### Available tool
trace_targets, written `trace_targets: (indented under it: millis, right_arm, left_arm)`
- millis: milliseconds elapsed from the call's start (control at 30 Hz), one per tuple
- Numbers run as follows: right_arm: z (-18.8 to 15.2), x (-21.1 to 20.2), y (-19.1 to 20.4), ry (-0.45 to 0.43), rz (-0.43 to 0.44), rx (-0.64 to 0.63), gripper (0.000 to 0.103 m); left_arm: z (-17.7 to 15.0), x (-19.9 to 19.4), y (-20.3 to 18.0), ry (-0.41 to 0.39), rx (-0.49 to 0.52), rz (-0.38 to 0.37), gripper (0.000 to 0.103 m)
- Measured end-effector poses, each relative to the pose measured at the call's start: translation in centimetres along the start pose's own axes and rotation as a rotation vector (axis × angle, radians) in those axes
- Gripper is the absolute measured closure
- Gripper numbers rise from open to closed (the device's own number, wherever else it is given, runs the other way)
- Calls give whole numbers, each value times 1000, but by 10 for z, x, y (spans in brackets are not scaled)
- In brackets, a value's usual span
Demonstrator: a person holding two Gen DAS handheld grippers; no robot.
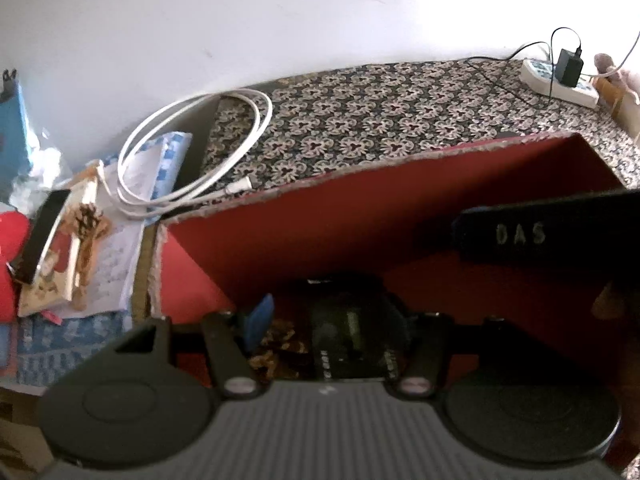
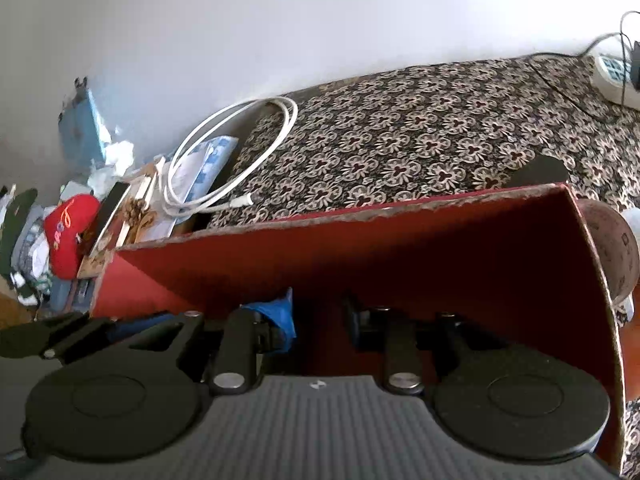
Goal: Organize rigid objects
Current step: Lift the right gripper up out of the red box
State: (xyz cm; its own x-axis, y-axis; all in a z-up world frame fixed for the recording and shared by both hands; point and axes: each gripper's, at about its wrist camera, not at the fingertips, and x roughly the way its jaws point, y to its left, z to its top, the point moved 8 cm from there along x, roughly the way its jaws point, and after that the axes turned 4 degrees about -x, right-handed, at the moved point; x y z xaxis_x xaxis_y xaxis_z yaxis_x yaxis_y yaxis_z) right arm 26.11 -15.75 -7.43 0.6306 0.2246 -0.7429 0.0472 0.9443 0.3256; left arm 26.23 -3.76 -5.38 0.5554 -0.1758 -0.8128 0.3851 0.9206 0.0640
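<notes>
A red-lined cardboard box (image 1: 360, 216) stands on a floral-patterned cloth (image 1: 360, 120); it also shows in the right wrist view (image 2: 360, 240). My left gripper (image 1: 332, 332) reaches down into the box with its fingers apart, over a black device (image 1: 352, 332) and a brown patterned item (image 1: 280, 348) on the box floor; whether it grips the device is unclear. My right gripper (image 2: 316, 320) is inside the same box, open and empty, with a blue pad on one fingertip (image 2: 280, 314). The right gripper's black body marked "DAS" (image 1: 552, 232) shows in the left wrist view.
A coiled white cable (image 1: 192, 148) lies left of the box. Further left lie papers, a phone (image 1: 40, 236), a red cap (image 2: 68, 236) and a blue box (image 2: 84, 124). A power strip with a black charger (image 1: 568, 68) sits at far right. A round container (image 2: 616, 248) stands right of the box.
</notes>
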Motion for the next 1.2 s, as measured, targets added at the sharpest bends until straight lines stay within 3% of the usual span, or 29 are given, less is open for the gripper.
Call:
trace_targets:
  millis: [500, 1033, 1200]
  right_arm:
    - [-1, -3, -11, -33, -75, 65, 92]
    - [-2, 1, -16, -4, -50, 108, 92]
    - [-2, -12, -7, -16, -82, 38, 92]
  left_arm:
    - [-1, 2, 0, 0, 4, 17, 39]
    - [1, 1, 5, -15, -11, 52, 36]
    - [1, -4, 4, -43, 1, 65, 36]
